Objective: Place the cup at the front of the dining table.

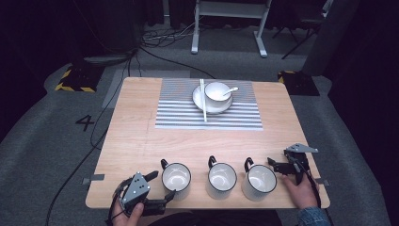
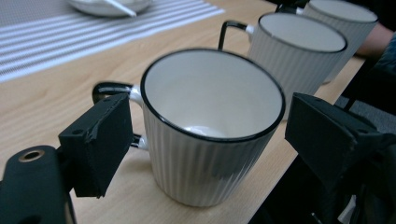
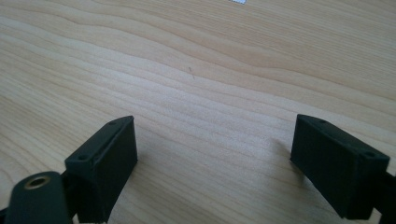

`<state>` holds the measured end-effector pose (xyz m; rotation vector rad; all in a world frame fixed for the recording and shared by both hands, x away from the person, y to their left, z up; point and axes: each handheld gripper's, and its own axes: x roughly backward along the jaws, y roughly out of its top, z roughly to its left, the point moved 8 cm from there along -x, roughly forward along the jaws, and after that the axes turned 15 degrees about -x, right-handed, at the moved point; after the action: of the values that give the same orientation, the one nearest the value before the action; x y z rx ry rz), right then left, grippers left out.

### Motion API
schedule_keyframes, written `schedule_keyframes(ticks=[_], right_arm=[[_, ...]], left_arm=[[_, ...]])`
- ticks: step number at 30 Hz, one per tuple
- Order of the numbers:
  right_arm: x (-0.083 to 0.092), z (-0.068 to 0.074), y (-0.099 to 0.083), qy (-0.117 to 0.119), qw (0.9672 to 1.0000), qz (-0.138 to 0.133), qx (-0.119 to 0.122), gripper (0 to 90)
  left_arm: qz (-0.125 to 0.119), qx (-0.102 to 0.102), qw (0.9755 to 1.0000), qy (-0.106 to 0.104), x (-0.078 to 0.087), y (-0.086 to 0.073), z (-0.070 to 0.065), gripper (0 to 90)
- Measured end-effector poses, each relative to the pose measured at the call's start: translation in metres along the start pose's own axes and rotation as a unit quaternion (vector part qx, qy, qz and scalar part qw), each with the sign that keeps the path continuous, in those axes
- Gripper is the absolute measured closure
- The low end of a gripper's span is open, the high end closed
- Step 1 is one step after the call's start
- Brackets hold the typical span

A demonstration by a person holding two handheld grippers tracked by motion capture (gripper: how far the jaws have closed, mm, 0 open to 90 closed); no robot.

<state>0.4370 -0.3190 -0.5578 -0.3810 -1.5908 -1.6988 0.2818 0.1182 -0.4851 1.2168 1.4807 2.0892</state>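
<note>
Three white ribbed mugs with black rims stand in a row near the table's front edge: the left mug [image 1: 176, 180], the middle mug [image 1: 221, 179] and the right mug [image 1: 259, 181]. My left gripper [image 1: 163, 183] is at the left mug, its jaws wide apart. In the left gripper view the mug [image 2: 205, 163] stands upright between them, its handle [image 2: 109, 88] beside the left jaw, and the pads do not press on it. My right gripper [image 1: 275, 165] rests just right of the right mug, open over bare wood [image 3: 210, 93].
A white bowl [image 1: 217, 92] with a spoon [image 1: 230, 91] sits on a saucer [image 1: 200, 101] on a striped mat [image 1: 179, 113] at the back. Chopsticks [image 1: 203, 101] lie across the saucer. The table's front edge [image 1: 207, 205] is close behind the mugs.
</note>
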Motion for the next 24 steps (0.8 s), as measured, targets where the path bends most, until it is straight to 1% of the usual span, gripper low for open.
schedule_keyframes(ticks=[1,2,3,4,5,7,9,10,12,13,14,15,17,18,19,20,21,22,23,24], right_arm=[[0.000,0.000,0.000,0.000,1.0000,0.000,-0.001,14.5],[0.000,0.000,0.000,0.000,1.0000,0.000,-0.001,14.5],[0.000,0.000,0.000,0.000,1.0000,0.000,-0.001,14.5],[0.000,0.000,0.000,0.000,1.0000,0.000,-0.001,14.5],[0.000,0.000,0.000,0.000,1.0000,0.000,-0.001,14.5],[0.000,0.000,0.000,0.000,1.0000,0.000,-0.001,14.5],[0.000,0.000,0.000,0.000,1.0000,0.000,-0.001,14.5],[0.000,0.000,0.000,0.000,1.0000,0.000,-0.001,14.5],[0.000,0.000,0.000,0.000,1.0000,0.000,-0.001,14.5],[0.000,0.000,0.000,0.000,1.0000,0.000,-0.001,14.5],[0.000,0.000,0.000,0.000,1.0000,0.000,-0.001,14.5],[0.000,0.000,0.000,0.000,1.0000,0.000,0.000,14.5],[0.000,0.000,0.000,0.000,1.0000,0.000,0.000,14.5],[0.000,0.000,0.000,0.000,1.0000,0.000,0.000,14.5],[0.000,0.000,0.000,0.000,1.0000,0.000,0.000,14.5],[0.000,0.000,0.000,0.000,1.0000,0.000,0.000,14.5],[0.000,0.000,0.000,0.000,1.0000,0.000,0.000,14.5],[0.000,0.000,0.000,0.000,1.0000,0.000,0.000,14.5],[0.000,0.000,0.000,-0.001,1.0000,-0.001,0.000,14.5],[0.000,0.000,0.000,-0.001,1.0000,-0.001,0.000,14.5]], left_arm=[[0.012,-0.003,0.9999,-0.011,-0.004,-0.003,-0.003,15.4],[0.016,-0.003,0.9997,-0.017,-0.006,-0.004,-0.005,15.5],[0.016,-0.003,0.9997,-0.017,-0.006,-0.004,-0.005,15.2],[0.021,-0.012,0.9997,-0.007,-0.010,-0.005,-0.004,14.0],[0.026,-0.009,0.9996,-0.008,-0.012,-0.006,-0.005,13.6],[0.027,-0.008,0.9995,-0.010,-0.013,-0.007,-0.005,11.6],[0.029,-0.001,0.9994,-0.017,-0.019,-0.009,-0.006,8.6],[0.029,-0.001,0.9994,-0.017,-0.019,-0.009,-0.006,7.5],[0.039,0.003,0.9992,-0.009,-0.025,-0.013,-0.005,6.7],[0.039,0.003,0.9992,-0.009,-0.025,-0.013,-0.005,6.4],[0.037,0.010,0.9992,-0.014,-0.031,-0.015,-0.004,5.8],[0.038,0.014,0.9990,-0.018,-0.033,-0.016,-0.005,5.3],[0.037,0.012,0.9991,-0.016,-0.035,-0.017,-0.004,4.3],[0.039,0.014,0.9989,-0.021,-0.037,-0.017,-0.004,3.3],[0.038,0.020,0.9989,-0.018,-0.043,-0.018,-0.005,2.2],[0.038,0.020,0.9989,-0.018,-0.043,-0.018,-0.005,1.3],[0.035,0.019,0.9992,-0.009,-0.050,-0.019,-0.004,0.9],[0.038,0.022,0.9990,-0.012,-0.052,-0.020,-0.004,0.3],[0.036,0.024,0.9990,-0.008,-0.055,-0.020,-0.004,0.0],[0.035,0.028,0.9989,-0.011,-0.057,-0.021,-0.005,0.0]])
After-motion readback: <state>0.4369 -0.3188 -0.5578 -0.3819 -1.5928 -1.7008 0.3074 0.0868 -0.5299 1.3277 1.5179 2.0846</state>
